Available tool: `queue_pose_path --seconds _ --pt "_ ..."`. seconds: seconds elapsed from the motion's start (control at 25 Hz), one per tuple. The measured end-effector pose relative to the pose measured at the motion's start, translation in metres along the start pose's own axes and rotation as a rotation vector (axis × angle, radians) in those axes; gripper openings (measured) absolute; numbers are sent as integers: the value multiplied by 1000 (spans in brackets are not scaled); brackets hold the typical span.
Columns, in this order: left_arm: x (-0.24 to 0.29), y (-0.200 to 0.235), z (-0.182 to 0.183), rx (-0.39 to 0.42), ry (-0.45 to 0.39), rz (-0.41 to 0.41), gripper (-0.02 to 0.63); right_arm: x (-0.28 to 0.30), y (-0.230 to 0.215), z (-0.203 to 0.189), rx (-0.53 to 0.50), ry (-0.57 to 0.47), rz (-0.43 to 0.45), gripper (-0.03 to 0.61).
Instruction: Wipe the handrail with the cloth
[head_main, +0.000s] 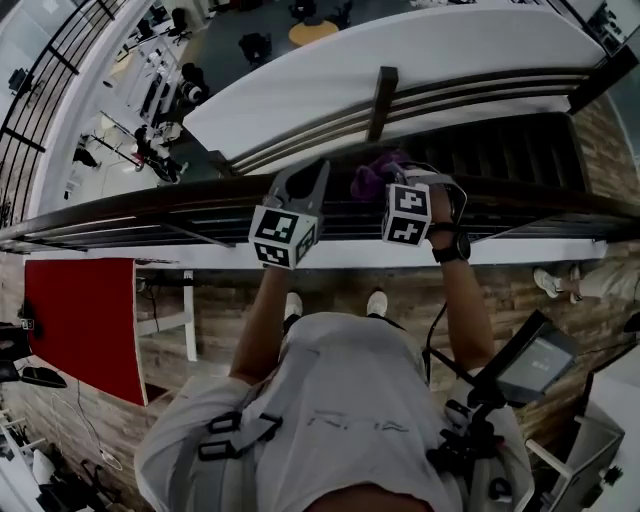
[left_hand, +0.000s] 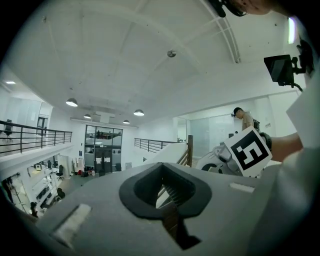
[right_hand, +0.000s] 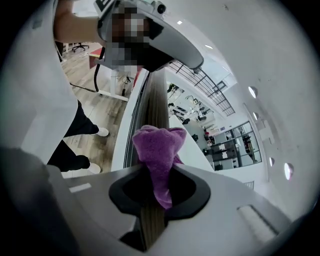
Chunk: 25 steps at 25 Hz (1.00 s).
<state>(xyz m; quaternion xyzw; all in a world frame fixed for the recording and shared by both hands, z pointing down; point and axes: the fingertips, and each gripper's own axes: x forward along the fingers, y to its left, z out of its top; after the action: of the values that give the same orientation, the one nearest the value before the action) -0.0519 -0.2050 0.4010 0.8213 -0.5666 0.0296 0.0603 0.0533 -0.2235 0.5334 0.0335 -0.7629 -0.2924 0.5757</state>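
Handrail (head_main: 150, 213), right gripper (right_hand: 161, 197) pressing cloth (right_hand: 157, 145) (left gripper (left_hand: 169, 202) alongside)

The head view is dim and low in contrast, almost underexposed. Only the white wall (head_main: 400, 70) comes out pale, and straight lines bend strongly toward the edges. The left gripper view is much brighter, lit evenly by round ceiling lamps (left_hand: 71, 102) that give almost no shadows, while the grey body of the left gripper (left_hand: 162, 167), close to the lens, is soft and out of focus. The right gripper view is bright too and the purple cloth (right_hand: 157, 150) is sharp, but both gripper views have black corners and heavy fisheye curving.
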Motion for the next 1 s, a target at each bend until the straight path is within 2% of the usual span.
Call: queue_pose_path --seconds 0.2,0.32,0.68,0.84,1.0 --pt "37 -46 -2 2 3 -71 -2 -20 5 -70 75 47 -51 64" --pt "61 -78 -1 2 0 -117 -2 -28 6 -134 130 129 -85 64" --pt "117 -180 0 -9 -22 -266 -2 -72 15 -291 394 209 -179 64" --pt "134 -220 -2 2 -2 -344 -2 -89 16 -348 539 220 -207 64" --pt "154 -252 -3 17 10 -390 -2 -96 8 -398 608 236 -236 64"
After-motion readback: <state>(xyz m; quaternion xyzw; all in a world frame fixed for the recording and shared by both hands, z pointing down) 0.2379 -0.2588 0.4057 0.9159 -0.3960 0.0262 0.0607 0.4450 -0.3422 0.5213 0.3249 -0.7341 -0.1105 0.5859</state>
